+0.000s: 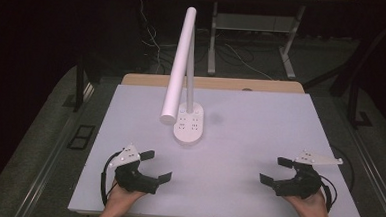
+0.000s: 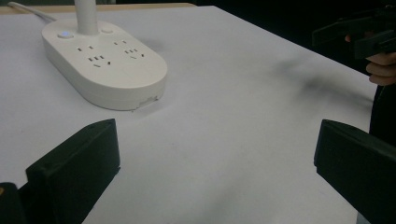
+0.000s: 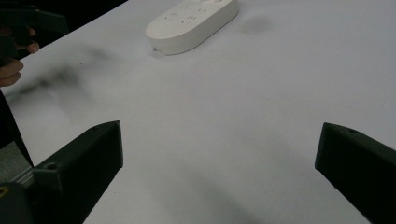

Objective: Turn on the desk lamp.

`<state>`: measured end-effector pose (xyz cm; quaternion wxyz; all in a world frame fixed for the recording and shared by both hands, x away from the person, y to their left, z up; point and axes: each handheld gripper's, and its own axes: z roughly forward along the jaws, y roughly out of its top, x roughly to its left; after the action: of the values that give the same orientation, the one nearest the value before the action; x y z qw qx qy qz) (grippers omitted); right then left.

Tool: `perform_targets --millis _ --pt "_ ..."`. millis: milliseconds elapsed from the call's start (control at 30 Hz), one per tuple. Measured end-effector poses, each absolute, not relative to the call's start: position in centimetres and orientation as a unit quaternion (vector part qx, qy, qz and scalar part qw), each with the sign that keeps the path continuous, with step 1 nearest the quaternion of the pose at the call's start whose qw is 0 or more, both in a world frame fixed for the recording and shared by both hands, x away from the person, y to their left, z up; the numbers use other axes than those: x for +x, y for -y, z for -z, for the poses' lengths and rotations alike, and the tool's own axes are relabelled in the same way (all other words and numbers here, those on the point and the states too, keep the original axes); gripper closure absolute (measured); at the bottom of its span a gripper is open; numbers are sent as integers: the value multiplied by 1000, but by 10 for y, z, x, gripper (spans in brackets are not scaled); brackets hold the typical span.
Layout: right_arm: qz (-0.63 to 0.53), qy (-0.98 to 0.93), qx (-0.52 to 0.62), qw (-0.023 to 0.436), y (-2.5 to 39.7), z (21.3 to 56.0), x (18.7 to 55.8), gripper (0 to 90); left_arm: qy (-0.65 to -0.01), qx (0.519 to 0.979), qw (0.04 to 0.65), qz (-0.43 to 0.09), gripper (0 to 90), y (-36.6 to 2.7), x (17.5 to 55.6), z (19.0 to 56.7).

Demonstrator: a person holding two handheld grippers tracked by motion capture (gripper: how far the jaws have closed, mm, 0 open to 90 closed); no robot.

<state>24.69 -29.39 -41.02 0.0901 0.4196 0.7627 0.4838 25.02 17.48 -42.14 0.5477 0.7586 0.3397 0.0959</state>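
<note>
Lamp (image 1: pixel 188 119) stands on the table (image 1: pixel 260 122) well ahead of both grippers, left (image 1: pixel 157 165) and right (image 1: pixel 273 170), whose jaws gape wide, holding nothing.

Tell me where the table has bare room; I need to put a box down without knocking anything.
Most of the white table is bare. The widest free patch lies right of the lamp base, out to the right edge. Another runs between the left gripper and right gripper. Only the middle is crowded: the lamp head overhangs there.
</note>
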Motion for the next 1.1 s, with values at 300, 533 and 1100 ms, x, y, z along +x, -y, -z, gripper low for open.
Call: perform_targets --millis 300,533,1100 --pt "-476 -769 418 85 292 409 246 7 -341 761 544 -97 0 -174 248 422" --pt "-472 -774 414 83 291 407 245 7 -344 761 541 -99 0 -175 249 423" --pt "-456 -787 409 70 288 400 247 7 -346 766 532 -97 0 -173 251 425"
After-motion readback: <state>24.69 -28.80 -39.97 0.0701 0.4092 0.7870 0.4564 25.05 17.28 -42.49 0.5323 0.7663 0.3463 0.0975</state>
